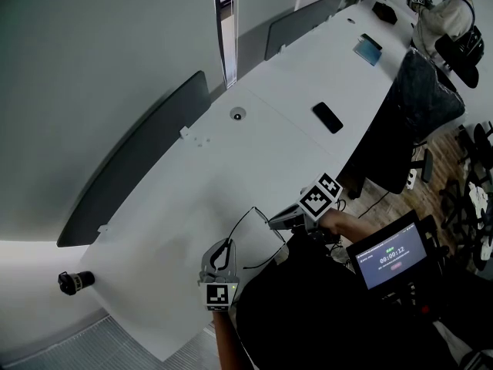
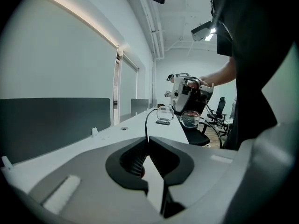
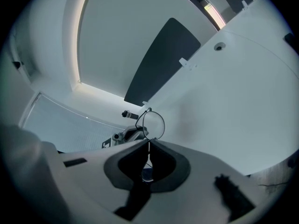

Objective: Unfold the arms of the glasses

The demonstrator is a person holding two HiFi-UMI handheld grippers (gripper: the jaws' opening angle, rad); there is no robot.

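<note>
Thin wire-rimmed glasses with clear lenses hang in the air between my two grippers, just above the near edge of the white table. My left gripper is shut on the tip of one black arm, which curves up and away from its jaws toward the lenses. My right gripper is shut on the frame beside a lens. In the right gripper view its jaws pinch the rim, with one round lens just past them and the left gripper behind. The second arm is hard to make out.
A black phone, a round cable grommet and a blue notebook lie on the table. Dark divider panels line its far side. A black office chair, a lit timer screen and a seated person are at the right.
</note>
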